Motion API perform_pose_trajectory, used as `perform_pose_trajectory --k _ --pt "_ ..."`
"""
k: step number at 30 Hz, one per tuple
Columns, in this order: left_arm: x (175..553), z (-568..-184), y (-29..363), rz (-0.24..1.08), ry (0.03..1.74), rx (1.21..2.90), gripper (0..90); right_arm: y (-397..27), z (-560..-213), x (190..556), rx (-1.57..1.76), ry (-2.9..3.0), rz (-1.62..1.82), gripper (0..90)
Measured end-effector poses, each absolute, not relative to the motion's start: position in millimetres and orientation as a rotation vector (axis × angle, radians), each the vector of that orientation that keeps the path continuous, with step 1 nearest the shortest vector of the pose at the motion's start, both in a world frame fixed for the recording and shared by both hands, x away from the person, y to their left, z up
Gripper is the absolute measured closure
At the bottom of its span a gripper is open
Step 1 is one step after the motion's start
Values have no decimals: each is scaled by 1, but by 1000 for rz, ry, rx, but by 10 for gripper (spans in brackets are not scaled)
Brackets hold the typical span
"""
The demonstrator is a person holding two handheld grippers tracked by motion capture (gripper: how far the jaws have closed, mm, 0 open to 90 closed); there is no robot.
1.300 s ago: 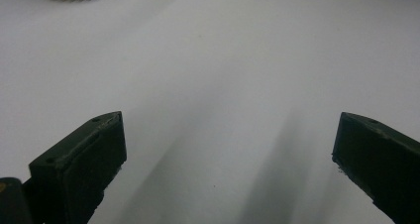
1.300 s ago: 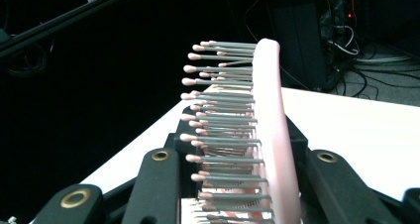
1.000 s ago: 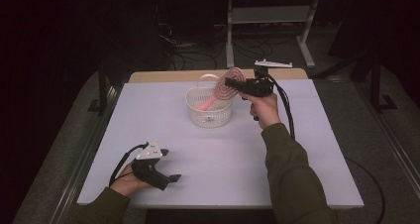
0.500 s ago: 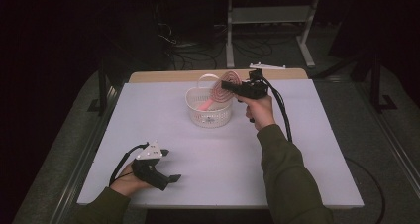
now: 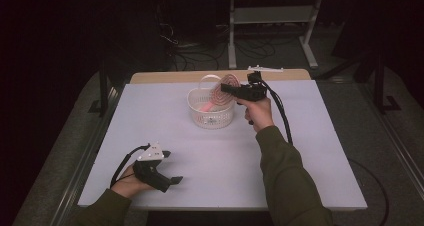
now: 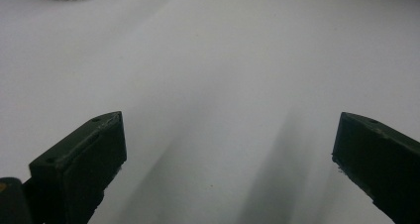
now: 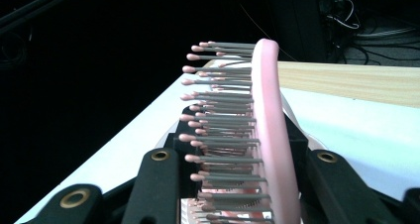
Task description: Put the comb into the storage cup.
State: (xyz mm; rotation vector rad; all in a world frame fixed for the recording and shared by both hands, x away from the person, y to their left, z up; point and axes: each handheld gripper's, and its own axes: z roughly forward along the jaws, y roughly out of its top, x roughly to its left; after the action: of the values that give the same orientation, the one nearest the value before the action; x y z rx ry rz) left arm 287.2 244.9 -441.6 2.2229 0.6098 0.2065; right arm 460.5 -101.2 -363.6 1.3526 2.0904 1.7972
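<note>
High view: I am holding my right claw (image 5: pixel 227 89) over the basket (image 5: pixel 210 117), clamping a pink hairbrush (image 5: pixel 220 97). Left claw view: my left claw (image 6: pixel 225 149) is gaping empty on the bench (image 6: pixel 237 60). Right claw view: the hairbrush (image 7: pixel 265 130) is gripped, seemingly not yet released.

a pink hairbrush (image 7: pixel 270 135) with grey, pink-tipped bristles stands tilted in a white ribbed basket (image 5: pixel 210 113) at the far middle of the table, handle down inside, its oval head above the rim, clamped between the right gripper (image 5: pixel 231 90) jaws.
</note>
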Motion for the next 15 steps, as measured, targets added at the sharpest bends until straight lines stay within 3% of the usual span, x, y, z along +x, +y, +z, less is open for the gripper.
perform_pose_trajectory --k 15 --pt "287 -442 245 206 610 2224 2 -101 -369 465 1376 2097 1799 630"
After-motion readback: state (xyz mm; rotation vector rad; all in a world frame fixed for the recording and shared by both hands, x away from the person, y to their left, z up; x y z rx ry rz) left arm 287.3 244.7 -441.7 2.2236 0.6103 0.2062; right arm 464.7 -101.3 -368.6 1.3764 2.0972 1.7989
